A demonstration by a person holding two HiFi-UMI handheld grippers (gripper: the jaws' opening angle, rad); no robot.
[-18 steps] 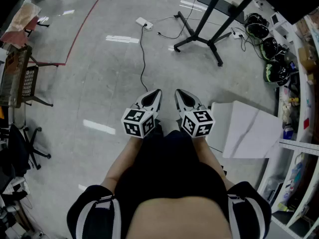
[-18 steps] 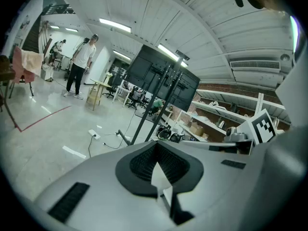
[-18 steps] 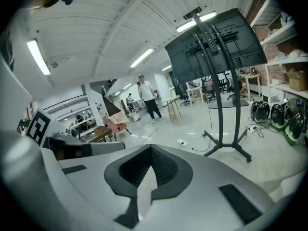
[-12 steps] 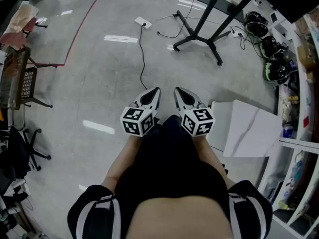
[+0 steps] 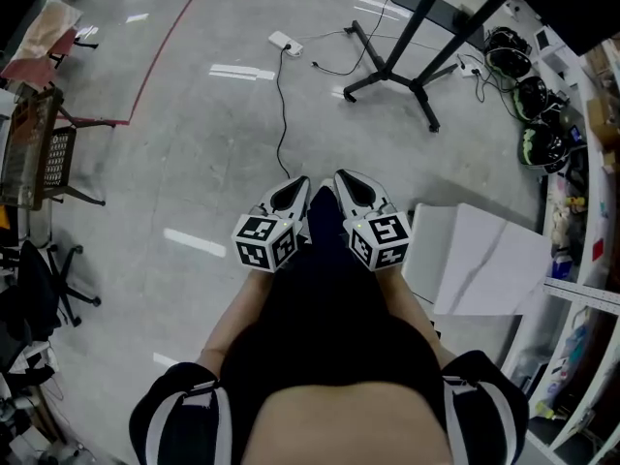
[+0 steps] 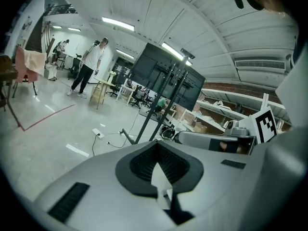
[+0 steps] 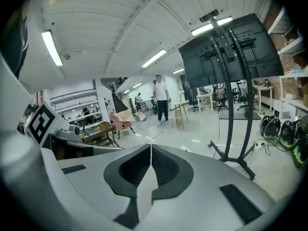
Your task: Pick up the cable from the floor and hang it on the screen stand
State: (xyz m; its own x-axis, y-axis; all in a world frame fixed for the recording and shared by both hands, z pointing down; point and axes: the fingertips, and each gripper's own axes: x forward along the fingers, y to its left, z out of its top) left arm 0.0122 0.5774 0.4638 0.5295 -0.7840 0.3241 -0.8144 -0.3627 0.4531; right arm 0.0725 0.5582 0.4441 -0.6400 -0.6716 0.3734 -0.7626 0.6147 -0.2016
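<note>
Looking down in head view: grey floor (image 5: 194, 163) fills most of frame, person's dark-clothed body takes up 6 o'clock. Screen stand (image 5: 397, 66) at 1 o'clock, black legs splayed on floor, screen cut off by top edge. White panel (image 5: 484, 260) lies flat at 3 to 4 o'clock, just beside right gripper. Chair (image 5: 48, 163) at 9 o'clock, red tape line (image 5: 160, 51) at 11 o'clock, helmets (image 5: 533, 95) by the shelving at 2 o'clock.

Cable (image 5: 281, 124) is black and lies on floor, running from white power strip (image 5: 283, 43) at 12 o'clock straight down toward the grippers; its near end goes out of sight behind left gripper's tip. Nothing touches it.

Left gripper (image 5: 303, 180) and right gripper (image 5: 341, 175) are side by side at centre, tips toward 12 o'clock, near each other but apart. Left gripper view: jaws fully together, nothing between them, stand and power strip ahead at 12 o'clock. Right gripper view: jaws fully together too, empty, stand off at 2 o'clock.

Versus 0.7 s ago: both grippers sit almost where they were and stay closed. Bare floor showed between them then; dark clothing now fills that gap nearly up to the tips. Cable, power strip, stand and panel haven't really moved
</note>
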